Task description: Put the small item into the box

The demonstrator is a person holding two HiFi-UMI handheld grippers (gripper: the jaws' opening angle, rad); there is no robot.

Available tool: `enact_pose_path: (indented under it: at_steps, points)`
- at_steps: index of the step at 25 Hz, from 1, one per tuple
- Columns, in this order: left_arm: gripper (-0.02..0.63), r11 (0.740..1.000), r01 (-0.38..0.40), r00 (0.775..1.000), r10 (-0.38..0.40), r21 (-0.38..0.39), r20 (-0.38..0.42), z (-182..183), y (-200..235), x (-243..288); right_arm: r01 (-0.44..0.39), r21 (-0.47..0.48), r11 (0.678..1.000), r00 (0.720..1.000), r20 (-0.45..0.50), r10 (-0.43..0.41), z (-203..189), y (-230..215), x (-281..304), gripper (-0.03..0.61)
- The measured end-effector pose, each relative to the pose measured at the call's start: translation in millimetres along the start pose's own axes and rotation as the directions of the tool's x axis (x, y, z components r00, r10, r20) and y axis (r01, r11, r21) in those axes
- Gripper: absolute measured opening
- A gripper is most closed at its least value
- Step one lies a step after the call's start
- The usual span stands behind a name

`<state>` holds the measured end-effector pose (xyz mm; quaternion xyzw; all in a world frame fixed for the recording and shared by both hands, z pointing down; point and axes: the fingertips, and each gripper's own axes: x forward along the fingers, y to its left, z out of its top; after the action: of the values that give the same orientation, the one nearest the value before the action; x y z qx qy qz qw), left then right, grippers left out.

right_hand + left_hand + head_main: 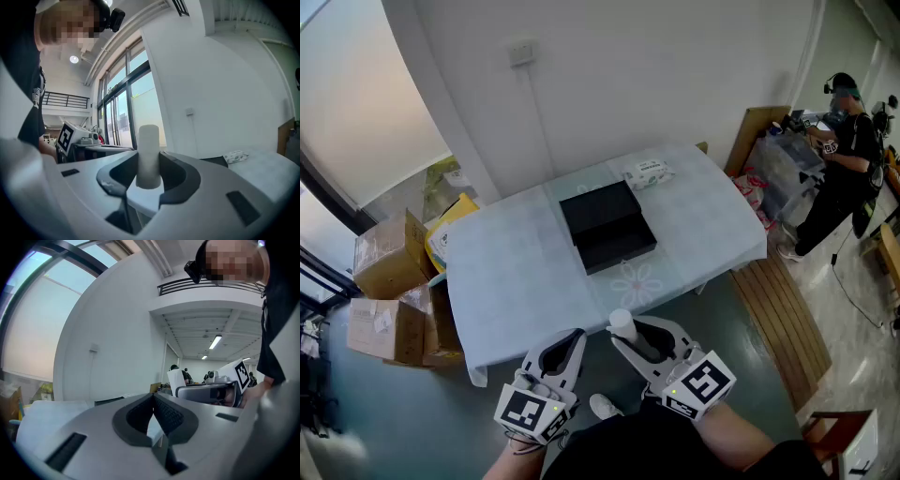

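- Here, in the head view, one black box [607, 225] lies in the middle of the table [506, 281]. It seems open, ready to receive the item. One pack of wipes [649, 172] lies behind it. Two grippers hover before the near table edge: the left gripper [574, 339] and the right gripper [633, 334].
- In the left gripper view, its jaws meet and hold nothing, so I judge it only waits aside.
- In the right gripper view, the jaws stand wide and clamp one white cylinder [149, 154] upright between the pads. It is well apart from the box. Held upright like this, it should go in easily.
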<state>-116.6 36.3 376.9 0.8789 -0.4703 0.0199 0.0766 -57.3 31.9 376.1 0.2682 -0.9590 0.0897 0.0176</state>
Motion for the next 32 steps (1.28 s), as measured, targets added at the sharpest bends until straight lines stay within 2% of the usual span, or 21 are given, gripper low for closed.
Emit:
enact_pose_path:
  at_steps: [18,32]
  points:
    - [0.008,0.999,0.031,1.000,-0.031,0.007,0.003,-1.0,-16.3,1.5,0.011,0.011,1.000,1.000,0.017,-0.011,2.3,-0.4,-12.5,0.141]
    - [0.008,0.999,0.034,0.999,-0.034,0.011,-0.004,-0.2,-19.3,16.2,0.018,-0.020,1.000,1.000,0.023,-0.018,18.7,-27.7,-10.2,0.141]
